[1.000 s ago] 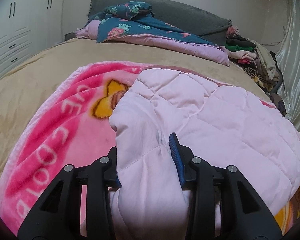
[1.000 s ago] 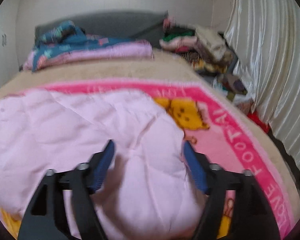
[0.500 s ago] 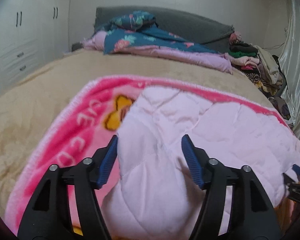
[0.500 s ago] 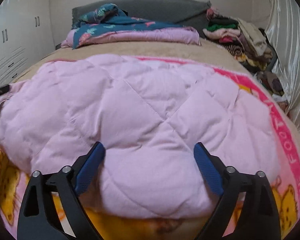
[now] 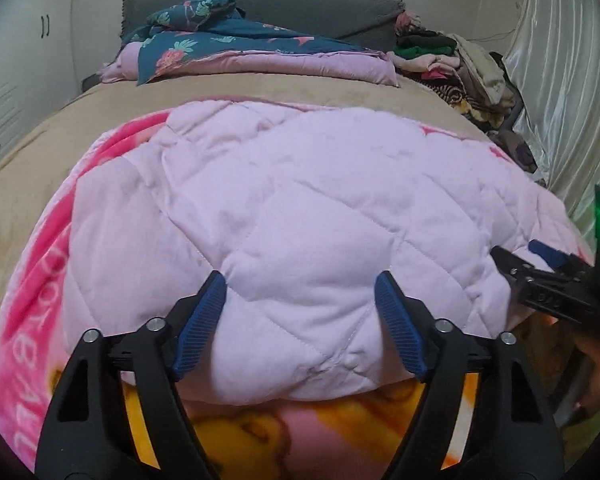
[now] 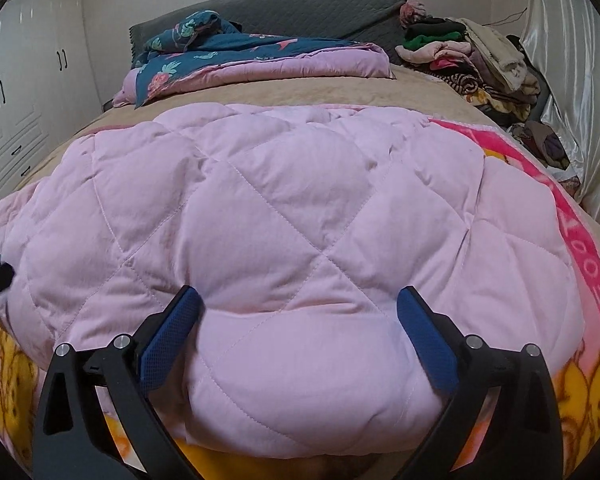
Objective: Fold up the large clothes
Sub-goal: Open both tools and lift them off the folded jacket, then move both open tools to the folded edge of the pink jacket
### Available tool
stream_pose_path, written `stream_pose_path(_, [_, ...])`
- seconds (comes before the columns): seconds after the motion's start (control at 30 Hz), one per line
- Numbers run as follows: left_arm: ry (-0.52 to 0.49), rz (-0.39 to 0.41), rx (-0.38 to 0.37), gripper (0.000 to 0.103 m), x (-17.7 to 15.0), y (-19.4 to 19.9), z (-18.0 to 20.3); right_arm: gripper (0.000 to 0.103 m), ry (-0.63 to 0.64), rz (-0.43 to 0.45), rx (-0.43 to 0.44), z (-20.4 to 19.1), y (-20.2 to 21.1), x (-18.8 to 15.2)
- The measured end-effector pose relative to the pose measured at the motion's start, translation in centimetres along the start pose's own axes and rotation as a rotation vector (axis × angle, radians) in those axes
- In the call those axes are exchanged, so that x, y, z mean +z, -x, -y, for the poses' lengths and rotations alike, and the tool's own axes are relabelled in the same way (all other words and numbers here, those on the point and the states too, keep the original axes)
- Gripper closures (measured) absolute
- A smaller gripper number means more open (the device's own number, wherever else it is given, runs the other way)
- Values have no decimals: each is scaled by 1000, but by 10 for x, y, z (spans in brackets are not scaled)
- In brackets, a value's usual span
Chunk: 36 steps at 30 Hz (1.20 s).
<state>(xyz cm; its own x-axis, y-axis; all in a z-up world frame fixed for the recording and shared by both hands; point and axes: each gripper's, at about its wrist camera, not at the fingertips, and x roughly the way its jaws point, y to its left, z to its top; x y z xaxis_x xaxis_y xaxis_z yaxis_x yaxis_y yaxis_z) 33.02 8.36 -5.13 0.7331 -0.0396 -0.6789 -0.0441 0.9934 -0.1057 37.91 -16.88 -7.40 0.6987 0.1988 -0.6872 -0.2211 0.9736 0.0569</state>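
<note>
A pale pink quilted garment (image 5: pixel 300 200) lies folded in a puffy block on a bright pink cartoon blanket (image 5: pixel 40 300) on the bed; it also fills the right wrist view (image 6: pixel 280 220). My left gripper (image 5: pixel 300 300) is open, its blue pads either side of the garment's near edge, holding nothing. My right gripper (image 6: pixel 300 316) is open in the same way over the near edge. The right gripper shows at the far right of the left wrist view (image 5: pixel 540 272).
The blanket (image 6: pixel 592 272) lies on a tan bedspread (image 5: pixel 260 88). A blue floral and lilac quilt (image 5: pixel 240 52) lies by the grey headboard (image 5: pixel 300 0). A pile of clothes (image 5: pixel 460 64) sits at the back right, beside a shiny curtain (image 5: pixel 560 100). White cupboards (image 6: pixel 20 100) stand on the left.
Both grippers have let go of the pink garment and opened wide. They have drawn back to its near edge. The garment now lies folded and flat on the blanket.
</note>
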Motion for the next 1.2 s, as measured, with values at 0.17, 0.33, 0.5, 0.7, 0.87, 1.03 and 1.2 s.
stream_pose_path(0.17, [21, -10, -27, 29, -3, -18, -11, 4, -10, 2, 1, 3, 4, -4])
stream_pose_path(0.33, [19, 0, -28, 28, -4, -11, -14, 5, -18, 0, -2, 5, 15, -6])
stream_pose_path(0.5, [22, 16, -26, 28, -1, 6, -12, 5, -59, 45, 24, 18, 48, -16])
stream_pose_path(0.7, [44, 47, -29, 21, 0, 26, -12, 4, -163, 98, 41, 49, 91, -35])
stream_pose_path(0.87, [55, 75, -21, 14, -2, 41, -13, 4, -211, 122, 34, 64, 114, -50])
stream_pose_path(1.03, [75, 89, -12, 9, -10, 53, -18, 4, -241, 132, 33, 74, 131, -61])
stream_pose_path(1.2, [111, 78, -12, 9, -19, 61, -27, 4, -277, 137, 43, 81, 142, -69])
